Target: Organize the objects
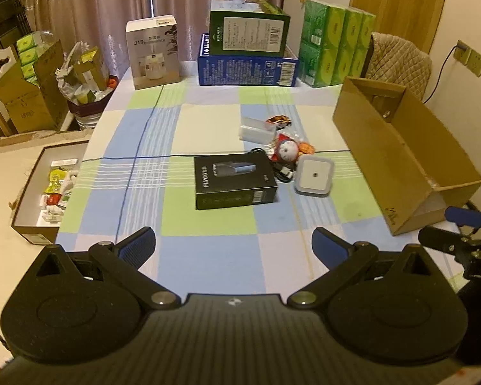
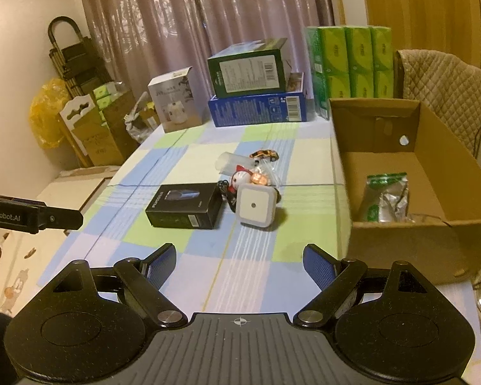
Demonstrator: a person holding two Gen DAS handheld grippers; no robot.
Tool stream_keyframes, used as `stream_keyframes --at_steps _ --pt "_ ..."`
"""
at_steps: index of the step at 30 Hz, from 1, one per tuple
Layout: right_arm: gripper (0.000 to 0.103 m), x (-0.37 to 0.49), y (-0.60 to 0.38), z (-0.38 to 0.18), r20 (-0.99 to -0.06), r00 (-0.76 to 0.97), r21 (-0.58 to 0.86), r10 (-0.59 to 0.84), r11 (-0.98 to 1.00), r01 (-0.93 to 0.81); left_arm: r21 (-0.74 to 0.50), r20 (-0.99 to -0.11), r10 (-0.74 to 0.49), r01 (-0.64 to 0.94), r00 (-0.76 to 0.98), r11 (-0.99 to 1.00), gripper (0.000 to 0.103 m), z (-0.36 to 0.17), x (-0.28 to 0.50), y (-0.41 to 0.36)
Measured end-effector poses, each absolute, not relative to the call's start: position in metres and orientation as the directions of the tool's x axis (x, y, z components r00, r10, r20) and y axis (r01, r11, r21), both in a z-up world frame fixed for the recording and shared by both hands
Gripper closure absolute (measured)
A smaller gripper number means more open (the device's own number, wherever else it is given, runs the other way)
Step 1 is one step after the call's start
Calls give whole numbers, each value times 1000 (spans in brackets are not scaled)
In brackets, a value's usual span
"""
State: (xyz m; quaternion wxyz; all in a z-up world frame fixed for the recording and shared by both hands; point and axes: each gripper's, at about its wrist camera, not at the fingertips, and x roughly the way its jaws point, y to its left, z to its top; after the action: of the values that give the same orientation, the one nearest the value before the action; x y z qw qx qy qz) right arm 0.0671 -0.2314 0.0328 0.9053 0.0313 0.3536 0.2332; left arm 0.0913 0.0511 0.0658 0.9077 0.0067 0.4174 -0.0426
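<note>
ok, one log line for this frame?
left gripper open, empty | right gripper open, empty | black box, doll on table | cardboard box: green packet

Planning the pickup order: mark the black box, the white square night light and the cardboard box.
black box [image 1: 233,173], left wrist view, on its top face.
white square night light [image 2: 256,206], right wrist view, on its front face.
cardboard box [image 2: 397,234], right wrist view, on its near wall.

The black cable [image 1: 283,173] lies mostly hidden behind the doll [image 1: 287,150].
</note>
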Motion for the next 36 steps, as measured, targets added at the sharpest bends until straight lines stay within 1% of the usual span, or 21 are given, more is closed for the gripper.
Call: stream_keyframes --at_steps 7,16,23,27,31,36 --pt "19 95 -218 10 -622 644 217 445 889 -404 -13 -759 -41 48 649 999 1 49 111 58" --pt "19 136 -194 -18 -613 674 200 413 906 -373 -65 -764 -59 14 643 998 1 3 159 67" --pt "19 171 -178 -49 -636 673 173 378 920 -353 -38 -748 -55 40 661 998 1 -25 196 69" --pt "19 187 -173 -64 -655 660 170 368 923 -346 -10 -755 -43 55 654 998 1 -44 214 73" --pt "19 201 -165 -75 -661 657 158 363 923 -351 -40 -781 -73 66 620 997 1 -62 227 78" --pt "20 214 -158 -88 -668 660 163 344 933 -322 -16 -772 -62 77 633 997 1 -62 233 79"
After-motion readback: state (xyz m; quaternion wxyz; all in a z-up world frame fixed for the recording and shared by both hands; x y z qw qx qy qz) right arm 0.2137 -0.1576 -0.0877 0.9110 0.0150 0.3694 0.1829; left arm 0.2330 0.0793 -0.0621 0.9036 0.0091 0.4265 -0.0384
